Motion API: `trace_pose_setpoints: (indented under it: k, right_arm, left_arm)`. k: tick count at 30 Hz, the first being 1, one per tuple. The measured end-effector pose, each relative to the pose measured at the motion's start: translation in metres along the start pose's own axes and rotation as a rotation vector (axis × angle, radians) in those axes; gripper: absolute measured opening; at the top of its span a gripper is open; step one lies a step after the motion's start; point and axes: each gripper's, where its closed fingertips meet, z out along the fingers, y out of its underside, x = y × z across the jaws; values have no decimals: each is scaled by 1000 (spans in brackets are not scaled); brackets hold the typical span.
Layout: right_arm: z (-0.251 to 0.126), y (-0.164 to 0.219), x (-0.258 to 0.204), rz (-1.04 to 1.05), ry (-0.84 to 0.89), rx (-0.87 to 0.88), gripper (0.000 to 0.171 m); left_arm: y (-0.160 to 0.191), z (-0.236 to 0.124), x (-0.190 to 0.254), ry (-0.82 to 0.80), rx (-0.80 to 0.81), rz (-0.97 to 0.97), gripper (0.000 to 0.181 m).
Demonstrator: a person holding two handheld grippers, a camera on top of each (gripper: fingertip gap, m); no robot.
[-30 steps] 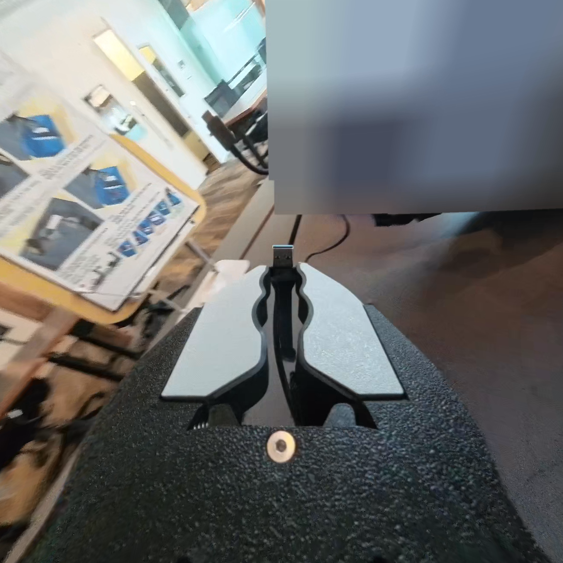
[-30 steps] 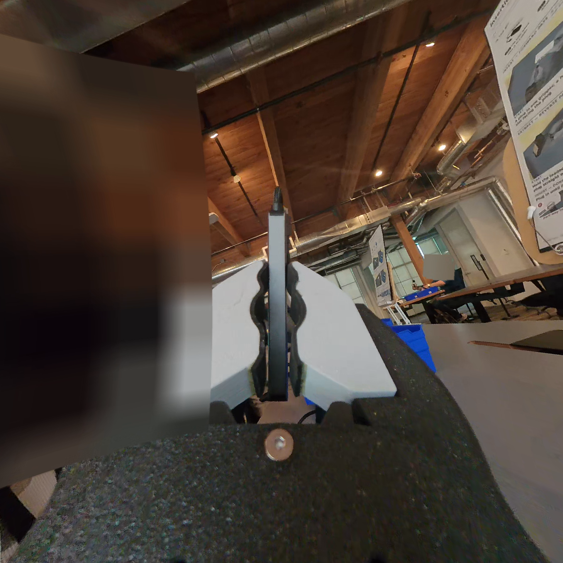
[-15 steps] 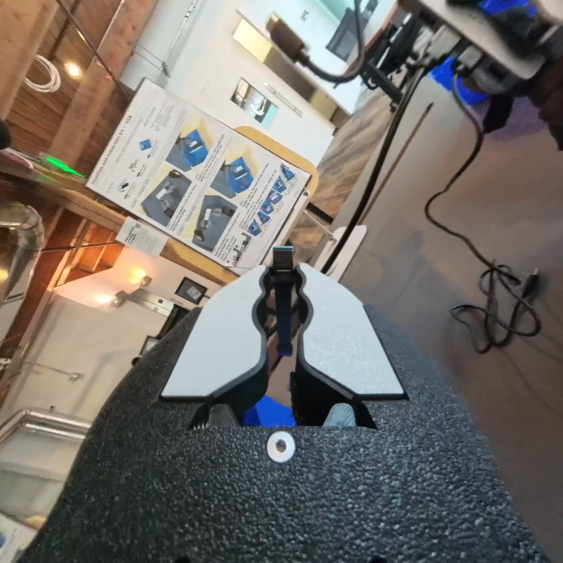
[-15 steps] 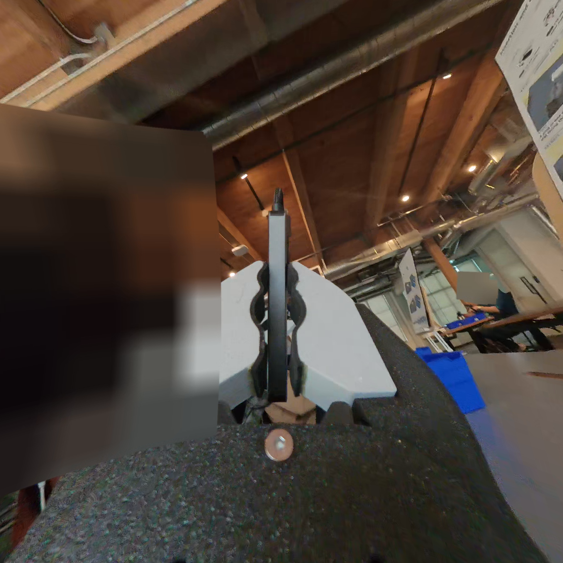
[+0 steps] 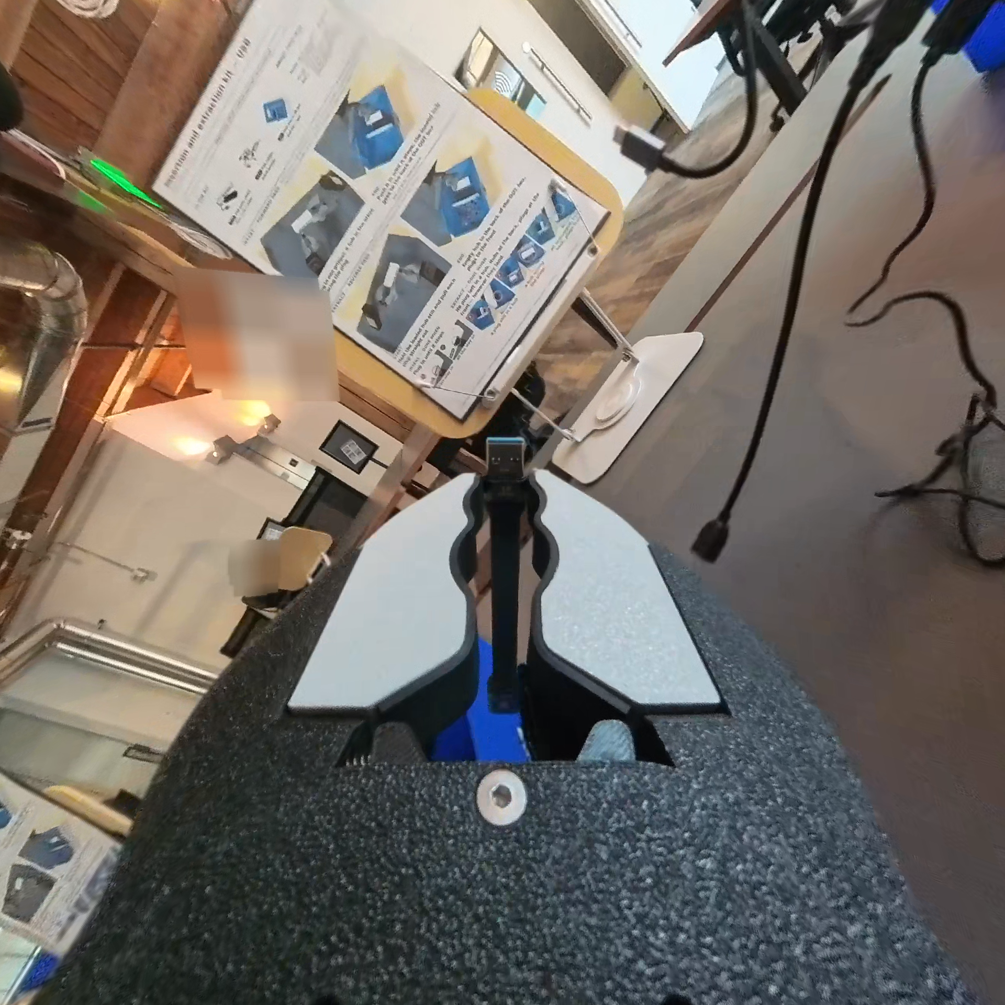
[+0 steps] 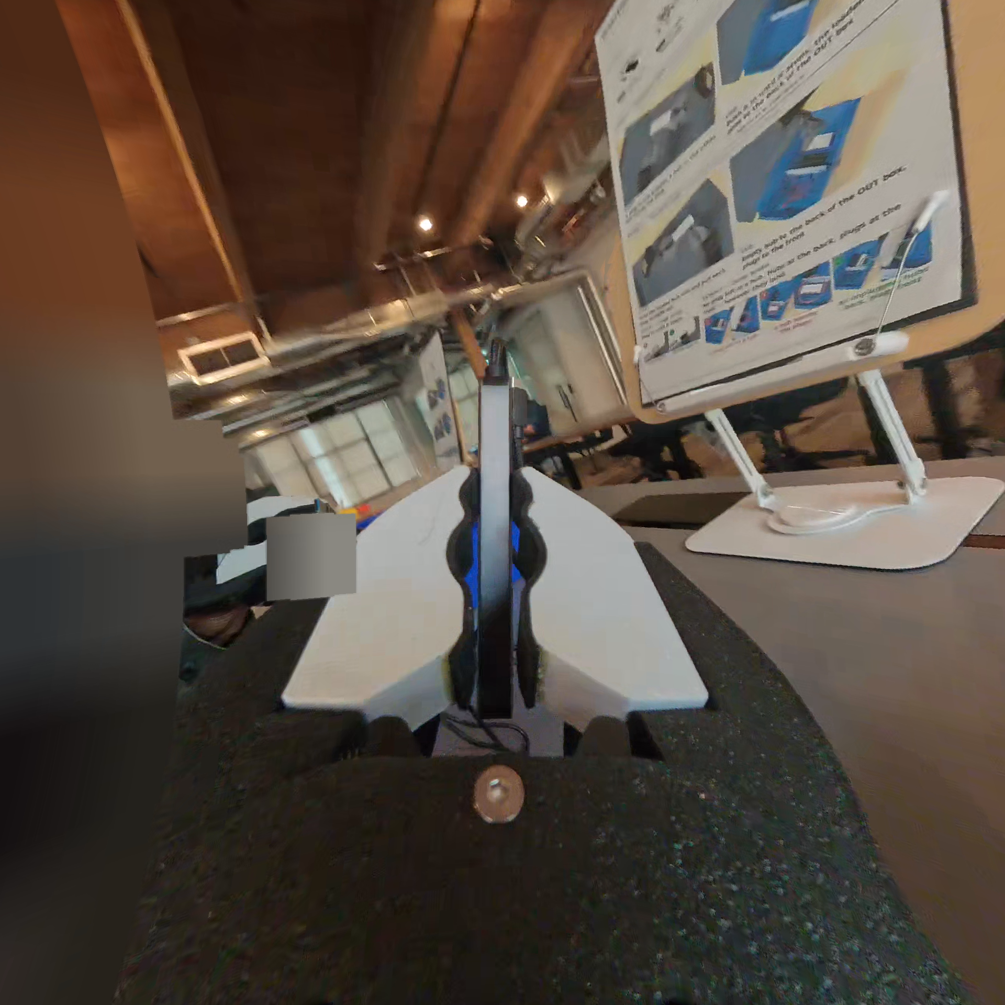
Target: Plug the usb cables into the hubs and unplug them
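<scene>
Left gripper fingers clenched on USB plug, right gripper fingers grasping slim hub edge-on, loose cables on grey surface, blue bin glimpsed between fingers, contents hidden.

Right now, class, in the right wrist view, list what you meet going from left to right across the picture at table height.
Right gripper shut on the hub → white base of the stand that carries the instruction board, resting on the grey table.

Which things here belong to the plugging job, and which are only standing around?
Job: short black USB cable with metal plug in left gripper; slim grey hub in right gripper.

Around: loose black cables; instruction sheet on white stand; grey table.
</scene>
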Motion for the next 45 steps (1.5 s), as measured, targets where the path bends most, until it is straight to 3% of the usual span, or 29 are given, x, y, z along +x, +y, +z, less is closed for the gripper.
trace_pose_setpoints:
  k: [3,12,24,29,45]
  right_arm:
    - [13,14,-21,-32,15,-59,11]
    - [43,73,-60,159,-125,-185,11]
    - [44,88,-67,106,-200,-185,11]
    - [44,91,-74,-24,-234,-184,10]
    - [44,99,-74,-44,-239,-208,11]
  left_arm:
    - [1,13,26,23,-40,23,15]
    - [-14,50,91,159,-211,261,15]
    - [-42,49,106,243,-190,176,15]
    - [-53,45,105,217,-188,195,15]
    - [-47,44,111,268,-195,254,15]
